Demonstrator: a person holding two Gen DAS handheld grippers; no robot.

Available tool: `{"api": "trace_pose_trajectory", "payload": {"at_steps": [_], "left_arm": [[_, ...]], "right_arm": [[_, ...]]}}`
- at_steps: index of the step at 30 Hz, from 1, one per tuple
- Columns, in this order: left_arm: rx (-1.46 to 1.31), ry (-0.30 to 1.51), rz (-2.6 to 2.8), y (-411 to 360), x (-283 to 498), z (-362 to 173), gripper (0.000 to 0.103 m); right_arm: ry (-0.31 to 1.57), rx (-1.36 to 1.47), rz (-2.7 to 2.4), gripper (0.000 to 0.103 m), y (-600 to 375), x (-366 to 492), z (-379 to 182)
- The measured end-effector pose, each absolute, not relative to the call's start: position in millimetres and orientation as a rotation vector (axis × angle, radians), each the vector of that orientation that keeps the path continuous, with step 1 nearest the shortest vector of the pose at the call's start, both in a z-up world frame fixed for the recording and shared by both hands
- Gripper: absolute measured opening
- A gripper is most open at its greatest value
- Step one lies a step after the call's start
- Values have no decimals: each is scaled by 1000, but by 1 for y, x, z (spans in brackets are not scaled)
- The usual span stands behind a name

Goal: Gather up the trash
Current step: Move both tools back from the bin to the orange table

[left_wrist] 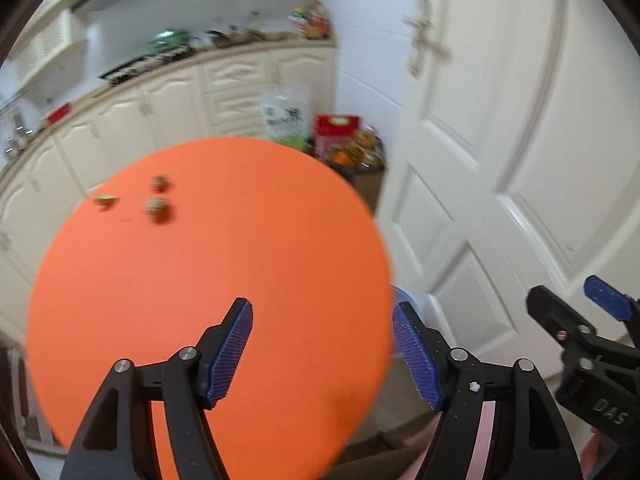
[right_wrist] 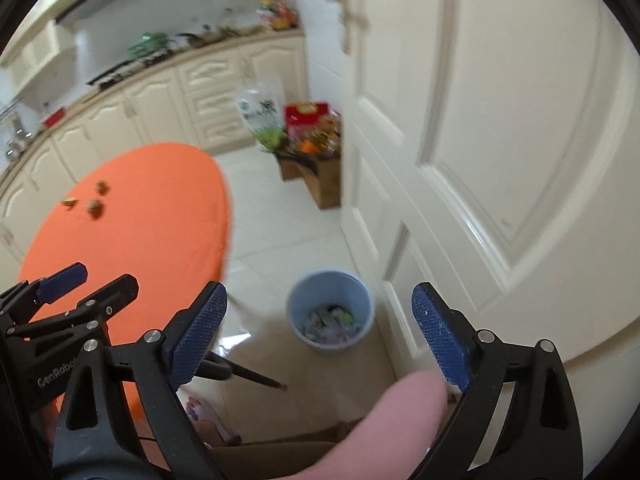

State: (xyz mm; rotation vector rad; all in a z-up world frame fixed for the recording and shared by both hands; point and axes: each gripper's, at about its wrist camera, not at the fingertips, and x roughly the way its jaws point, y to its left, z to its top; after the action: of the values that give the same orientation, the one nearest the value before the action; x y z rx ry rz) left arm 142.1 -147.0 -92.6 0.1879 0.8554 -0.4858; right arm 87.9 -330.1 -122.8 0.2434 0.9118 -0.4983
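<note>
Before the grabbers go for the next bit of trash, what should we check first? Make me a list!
1. Left gripper empty, fingers apart: ok.
2. Right gripper empty, fingers apart: ok.
3. Trash left to pick up: ok, three small brownish scraps lie on the far side of the orange table.
4. Blue bin upright on the floor beside the table and open on top: ok, with trash already inside.
5. Room left in the bin: ok, the trash lies low inside.
6. What the scraps are, and whether they are easy to pinch: cannot tell, both views are blurred.
</note>
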Motion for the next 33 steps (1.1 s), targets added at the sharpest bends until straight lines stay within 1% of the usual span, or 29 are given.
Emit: {"api": "trace_pose_trajectory", "payload": {"at_steps": [1,4,7,11,17,20,21,25,27,33], "left_arm": [[177,845,-458,-128,141,-87,69],[142,828,-394,-88,132,-78,71],[108,818,-326,-53,128,-74,78],[71,817,-221,-15,133,-74,79],[43,872,-95,29,171,-88,79],[31,897,-56,40,187,-95,79],[32,904,-50,27,203,-95,79],[39,941,-19,30,227,-102,79],[38,957,-19,26,251,-100,79],[34,1016,-18,18,315,-109,79]], "right_arm": [[898,235,-463,94,-319,96,-117],[864,203,-402,101,-290,118,-110],[875,173,-350,101,-262,148,-110],[901,139,-255,101,-222,191,-116],[958,59,-150,101,-171,257,-140],[993,23,-109,101,-154,292,-156],[1005,18,-97,101,-148,305,-162],[1061,12,-78,101,-140,348,-187],[1103,17,-75,101,-137,370,-202],[1179,24,-49,101,-131,408,-234]]}}
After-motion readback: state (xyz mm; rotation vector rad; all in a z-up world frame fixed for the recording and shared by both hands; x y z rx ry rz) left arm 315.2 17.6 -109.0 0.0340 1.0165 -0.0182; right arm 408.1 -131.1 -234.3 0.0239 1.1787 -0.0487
